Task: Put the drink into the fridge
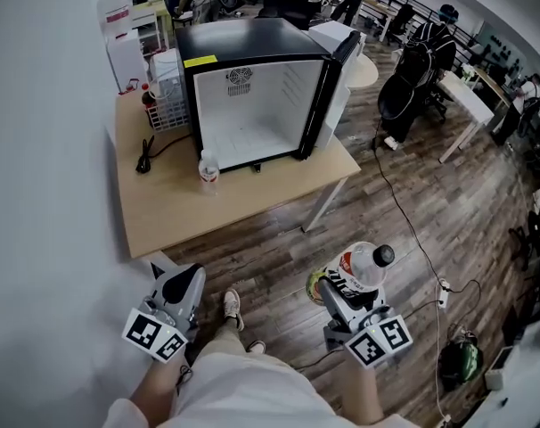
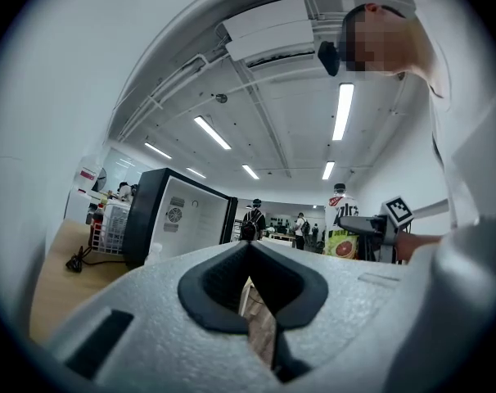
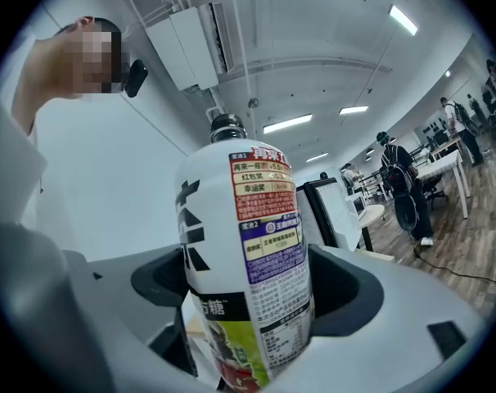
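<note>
The right gripper [image 1: 348, 294] clamps the drink bottle [image 1: 364, 270] at near right, well apart from the open fridge [image 1: 243, 38] on the far table [image 1: 163, 212] (door wide). The carrying step appears under way; the next move calls for a forward reach into the compartment. The left gripper [image 1: 183, 285] is pinched together on nothing.

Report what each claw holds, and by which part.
Right claw clamps the white plastic drink bottle with a black cap by its lower body; left claw is shut on nothing.
</note>
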